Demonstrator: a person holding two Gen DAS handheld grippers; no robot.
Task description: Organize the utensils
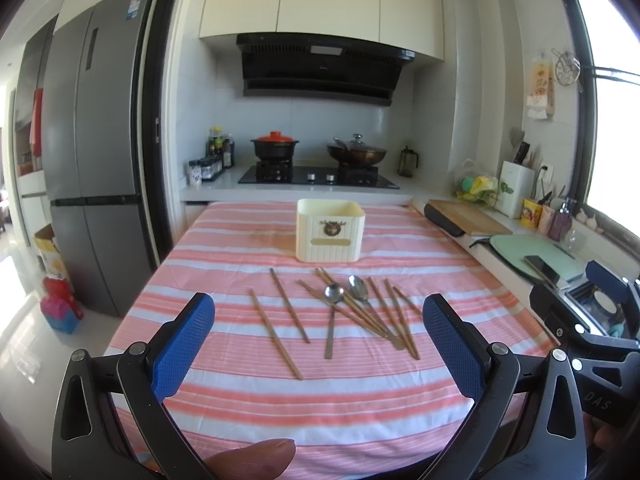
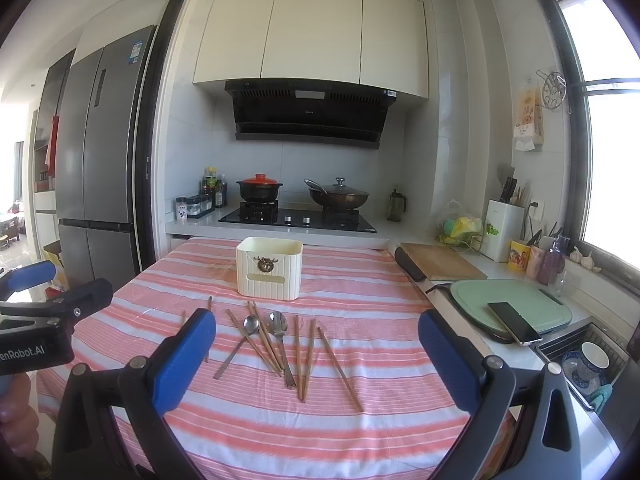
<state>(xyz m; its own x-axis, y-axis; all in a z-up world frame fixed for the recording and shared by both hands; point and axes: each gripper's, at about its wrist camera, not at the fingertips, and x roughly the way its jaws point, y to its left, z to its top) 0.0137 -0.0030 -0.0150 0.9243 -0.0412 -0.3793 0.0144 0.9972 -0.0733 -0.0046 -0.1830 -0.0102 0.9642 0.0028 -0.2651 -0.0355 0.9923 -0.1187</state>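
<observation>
Both grippers hang above the near part of the striped tablecloth [image 1: 248, 400], fingers spread wide and holding nothing. The left gripper [image 1: 319, 322] faces the scattered chopsticks [image 1: 276, 334] and two spoons [image 1: 333, 298], all lying loose just in front of the cream holder box [image 1: 330, 232]. The right gripper [image 2: 317, 338] faces the same pile, its blue pads [image 2: 184, 360] touching nothing, the box standing beyond the utensils.

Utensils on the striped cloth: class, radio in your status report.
Left claw and right claw open, empty. Chopsticks and spoons loose before cream holder. Nothing blocking.
</observation>
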